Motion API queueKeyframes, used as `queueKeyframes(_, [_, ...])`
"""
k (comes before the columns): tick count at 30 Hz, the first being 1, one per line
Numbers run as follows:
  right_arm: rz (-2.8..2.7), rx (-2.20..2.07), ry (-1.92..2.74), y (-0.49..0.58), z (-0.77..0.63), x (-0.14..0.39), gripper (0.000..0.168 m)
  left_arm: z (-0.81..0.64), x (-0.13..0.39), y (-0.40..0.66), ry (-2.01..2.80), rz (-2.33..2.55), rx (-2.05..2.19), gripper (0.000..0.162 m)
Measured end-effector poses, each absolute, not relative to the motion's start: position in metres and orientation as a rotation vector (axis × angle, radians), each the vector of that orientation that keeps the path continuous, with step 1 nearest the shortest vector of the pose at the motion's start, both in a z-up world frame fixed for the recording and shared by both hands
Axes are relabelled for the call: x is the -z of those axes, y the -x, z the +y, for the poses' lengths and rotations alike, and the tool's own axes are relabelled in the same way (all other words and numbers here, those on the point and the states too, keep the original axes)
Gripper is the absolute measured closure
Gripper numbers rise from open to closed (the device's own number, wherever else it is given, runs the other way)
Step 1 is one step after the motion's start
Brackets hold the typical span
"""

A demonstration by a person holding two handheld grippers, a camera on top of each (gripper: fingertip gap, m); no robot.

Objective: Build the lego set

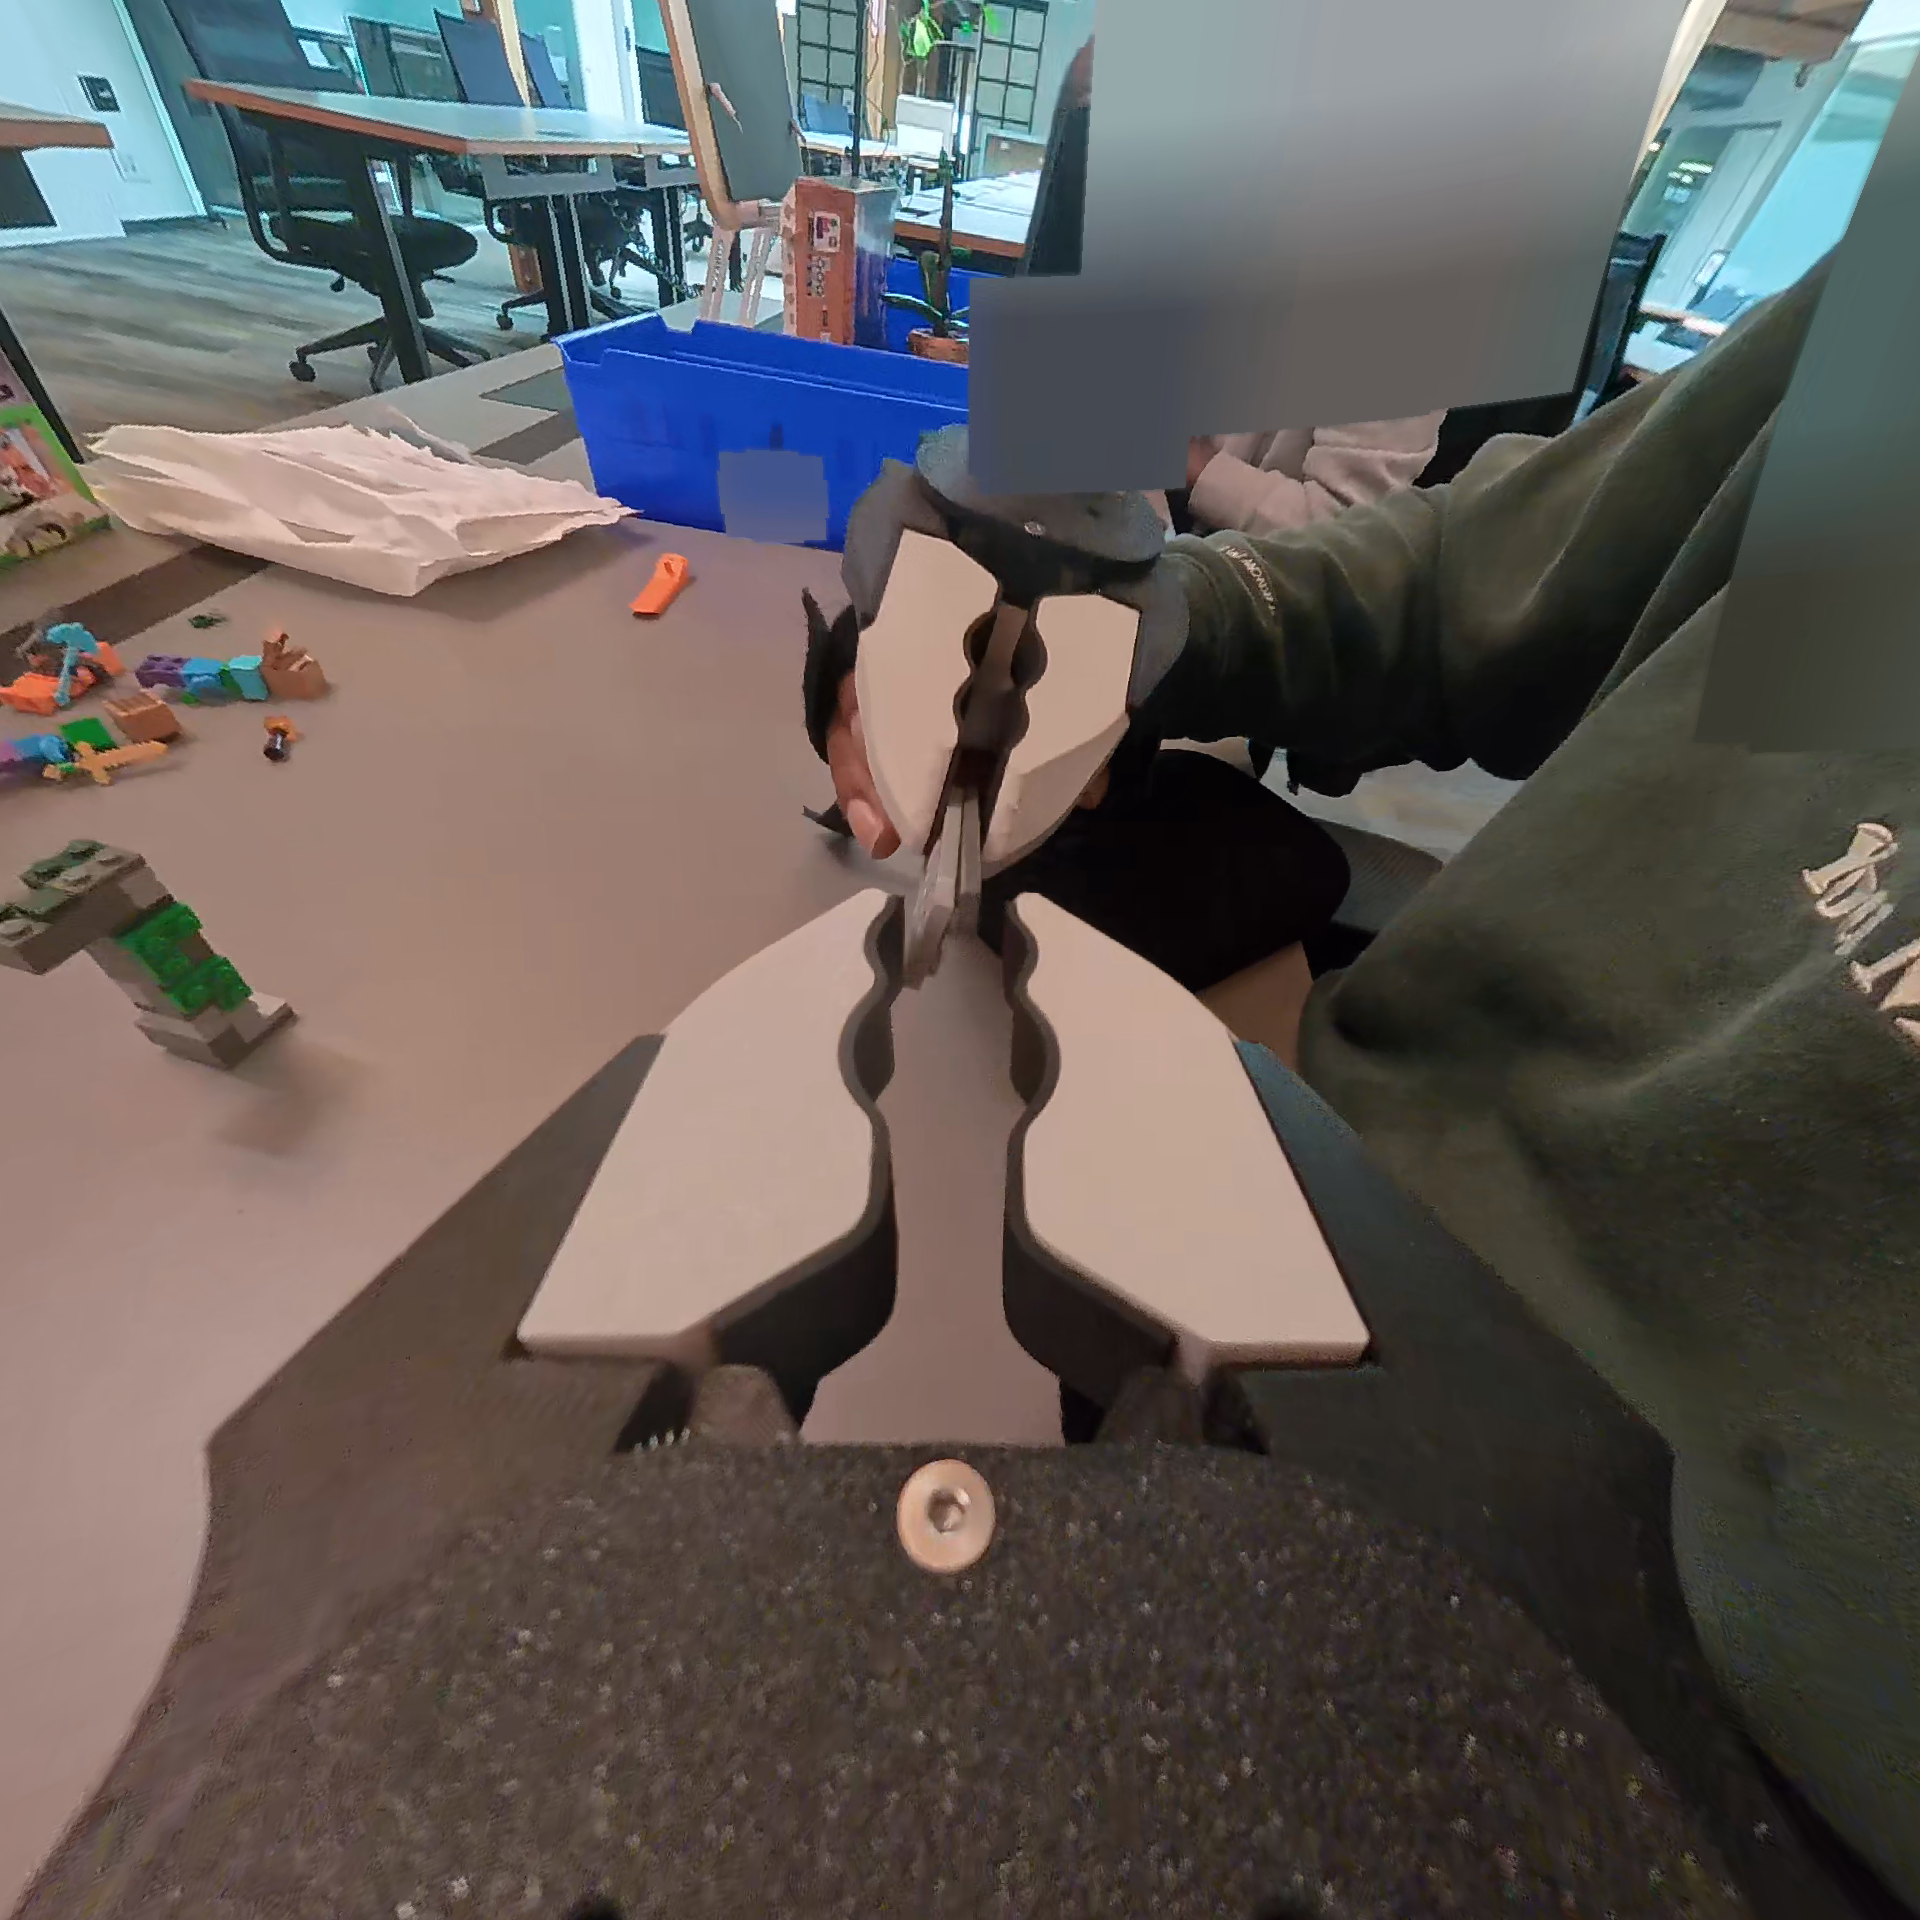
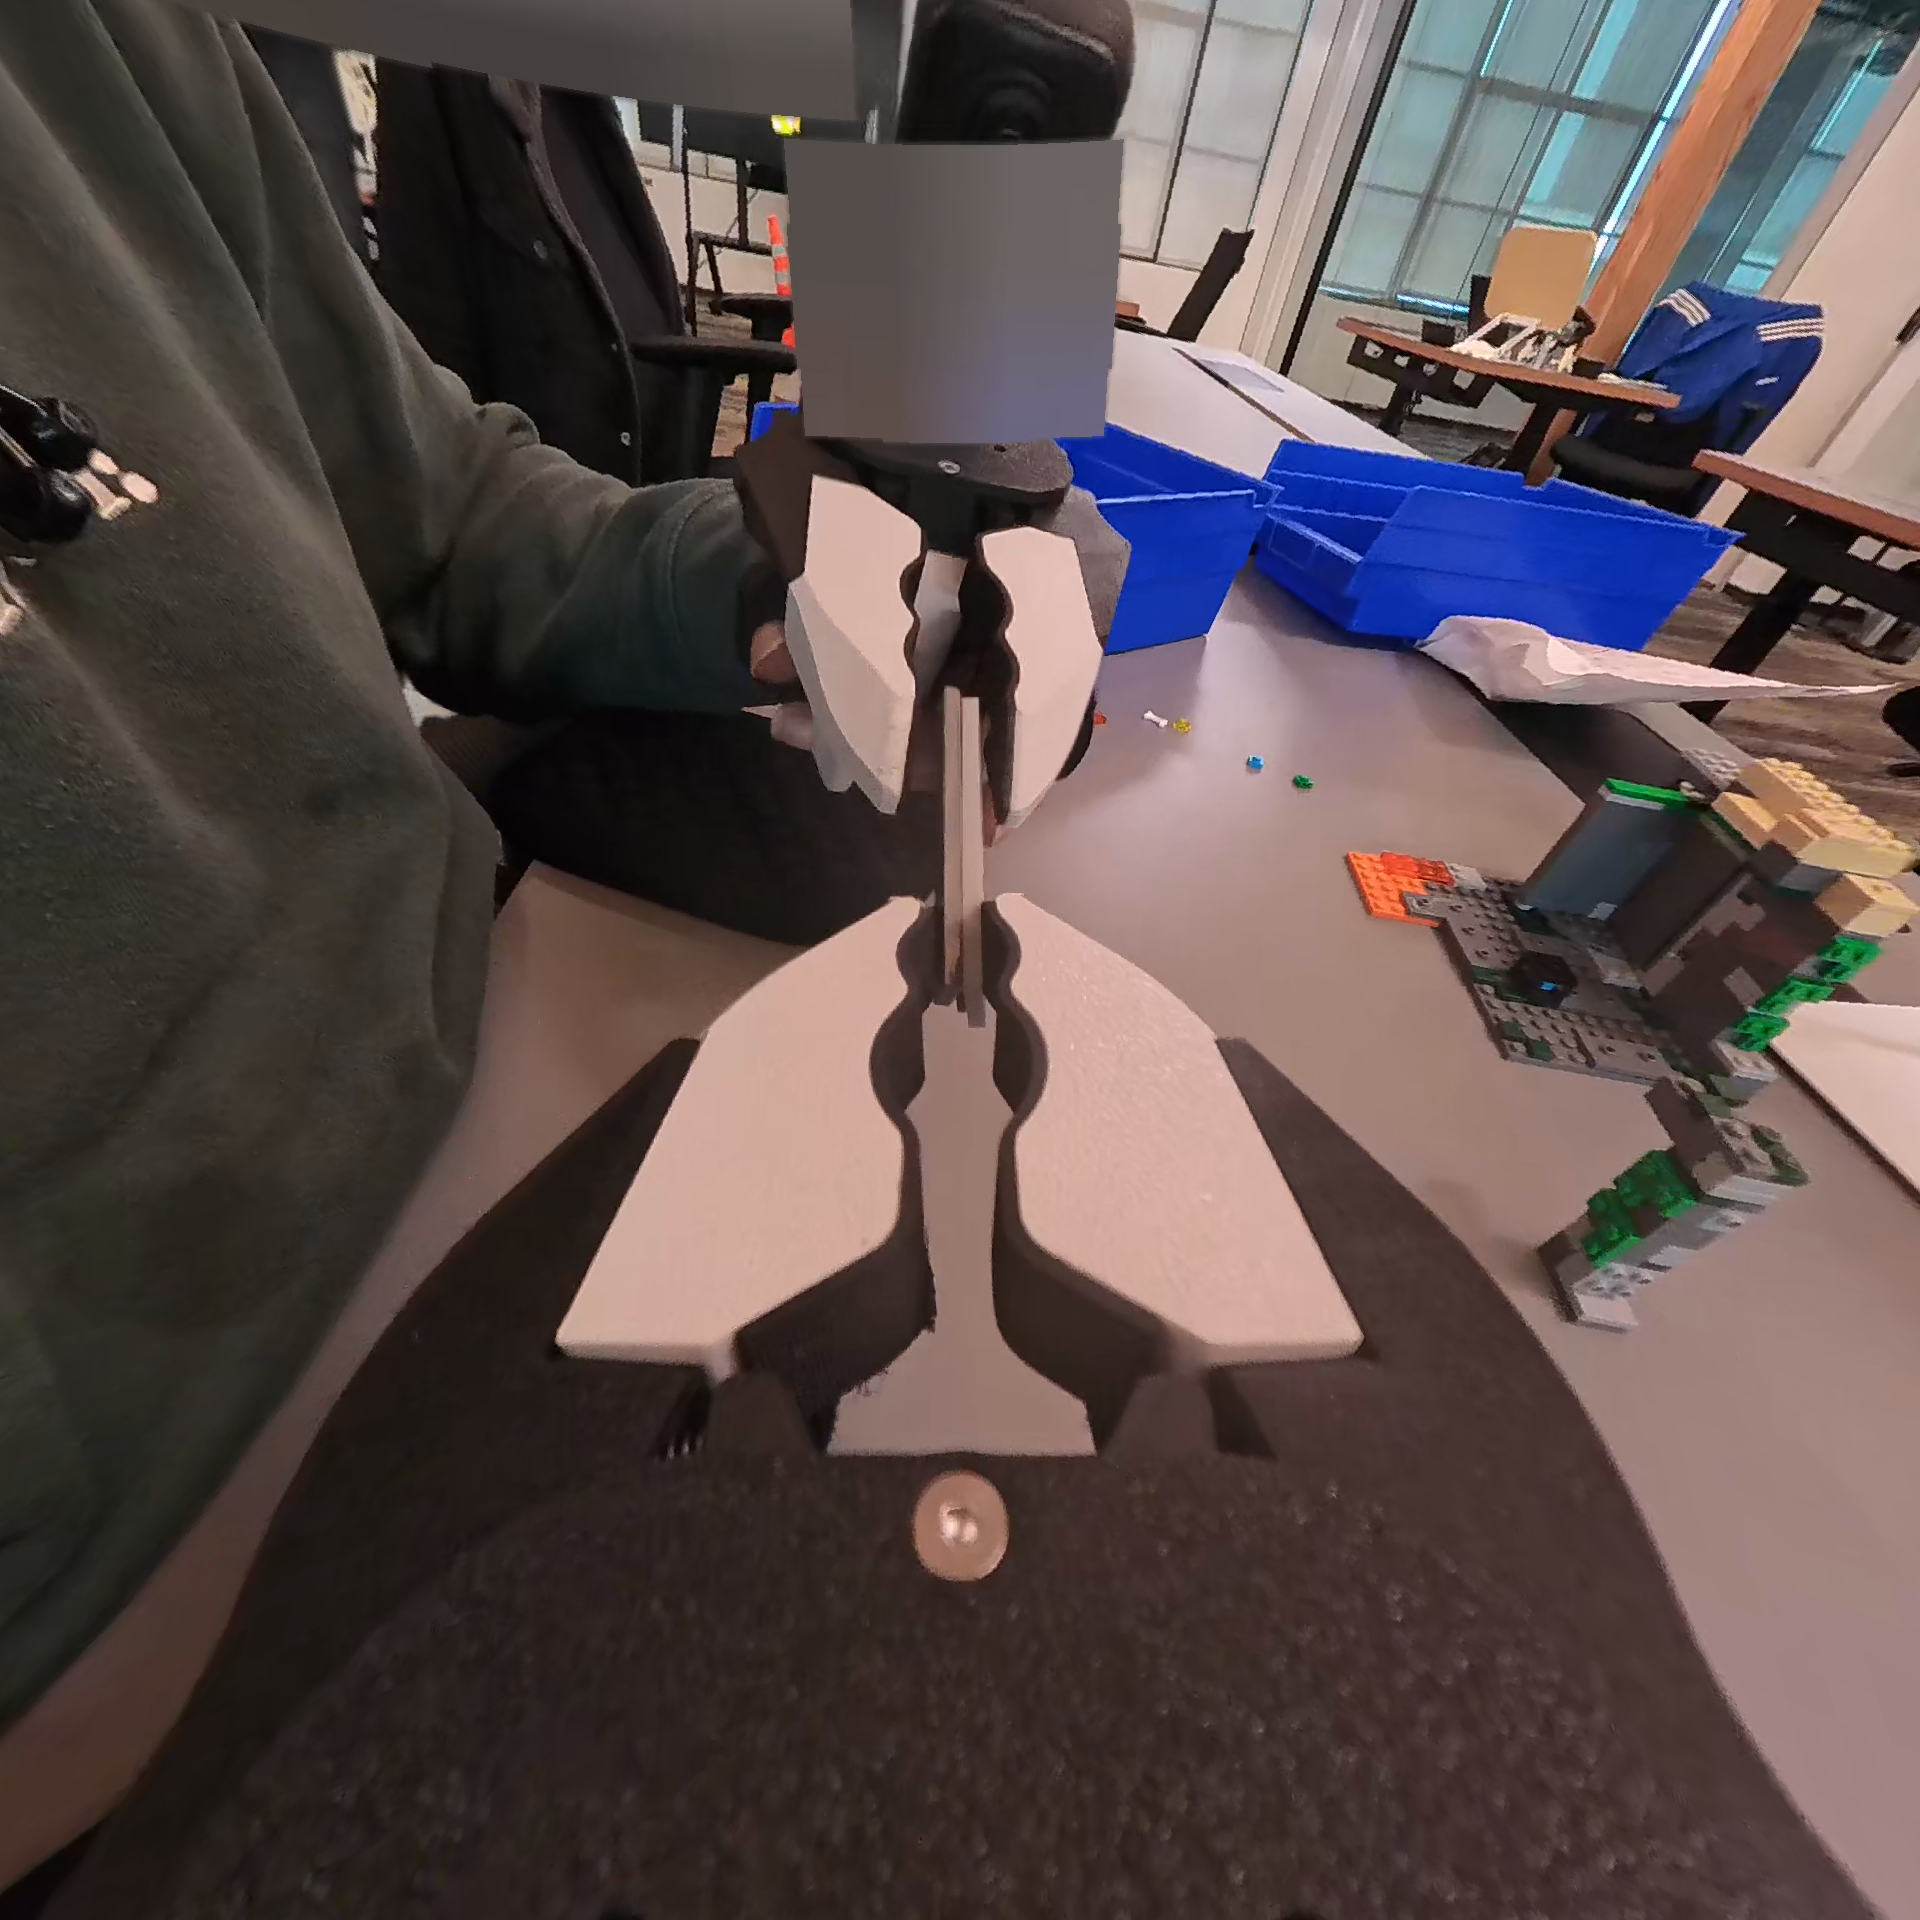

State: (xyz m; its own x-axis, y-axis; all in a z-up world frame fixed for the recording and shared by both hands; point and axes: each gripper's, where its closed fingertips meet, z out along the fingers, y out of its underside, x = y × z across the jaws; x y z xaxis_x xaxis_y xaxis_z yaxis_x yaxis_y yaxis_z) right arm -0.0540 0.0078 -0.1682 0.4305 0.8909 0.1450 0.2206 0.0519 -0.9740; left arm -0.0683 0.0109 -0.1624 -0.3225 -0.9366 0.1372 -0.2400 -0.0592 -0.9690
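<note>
Grey flat plates (image 2: 961, 862) were pinched edge-on at opposite ends by the left hand-held gripper (image 1: 940, 966) and right hand-held gripper (image 2: 961, 977); squarer alignment above the counter (image 1: 520, 935) was judged necessary before pressing

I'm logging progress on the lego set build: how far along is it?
Partly done: a large built section and a small grey-green piece stand on the table. In hand: the left gripper and right gripper both pinch thin grey plates. Left: loose bricks remain unattached.

green box (image 1: 42, 478) cropped at left edge
</note>
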Motion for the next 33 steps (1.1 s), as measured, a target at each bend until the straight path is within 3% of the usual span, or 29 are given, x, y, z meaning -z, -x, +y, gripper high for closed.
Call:
queueKeyframes(21, [-1.051, -0.564, 1.553, 0.056, 0.018, 0.177, 0.158, 0.021, 0.165, 0.068, 1.361, 1.499, 1.473, 0.154])
queueKeyframes(26, [-1.132, -0.525, 1.599, 0.060, 0.018, 0.180, 0.148, 0.015, 0.167, 0.068, 1.279, 1.586, 1.334, 0.154])
queueKeyframes(33, [-1.277, -0.537, 1.592, 0.067, 0.010, 0.182, 0.160, 0.009, 0.167, 0.071, 1.147, 1.669, 1.181, 0.154])
